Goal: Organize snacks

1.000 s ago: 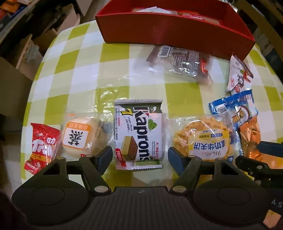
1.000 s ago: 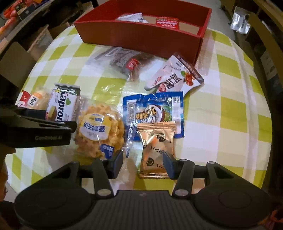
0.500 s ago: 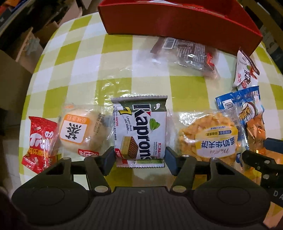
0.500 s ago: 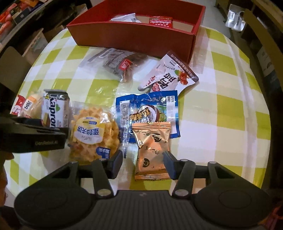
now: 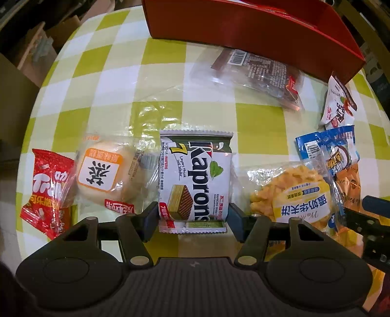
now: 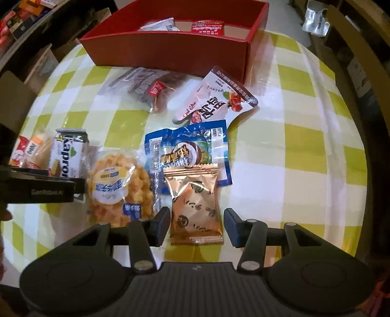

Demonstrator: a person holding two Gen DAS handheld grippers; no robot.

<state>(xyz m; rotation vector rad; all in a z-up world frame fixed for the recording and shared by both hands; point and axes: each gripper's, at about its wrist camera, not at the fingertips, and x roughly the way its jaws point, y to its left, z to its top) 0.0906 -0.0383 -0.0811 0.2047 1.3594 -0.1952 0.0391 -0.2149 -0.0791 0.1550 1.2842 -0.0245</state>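
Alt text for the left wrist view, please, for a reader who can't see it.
The open left gripper straddles the bottom of a Kaprons wafer pack lying on a green-checked tablecloth. A wrapped bun and a red candy packet lie to its left, a waffle snack to its right, a red box beyond.

A storeroom-like home corner: round table in green-checked cloth, cardboard boxes and cluttered shelves around

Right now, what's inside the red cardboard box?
In the red cardboard box lie a white packet and a red packet by the far wall. The near wall hides the rest of the floor.
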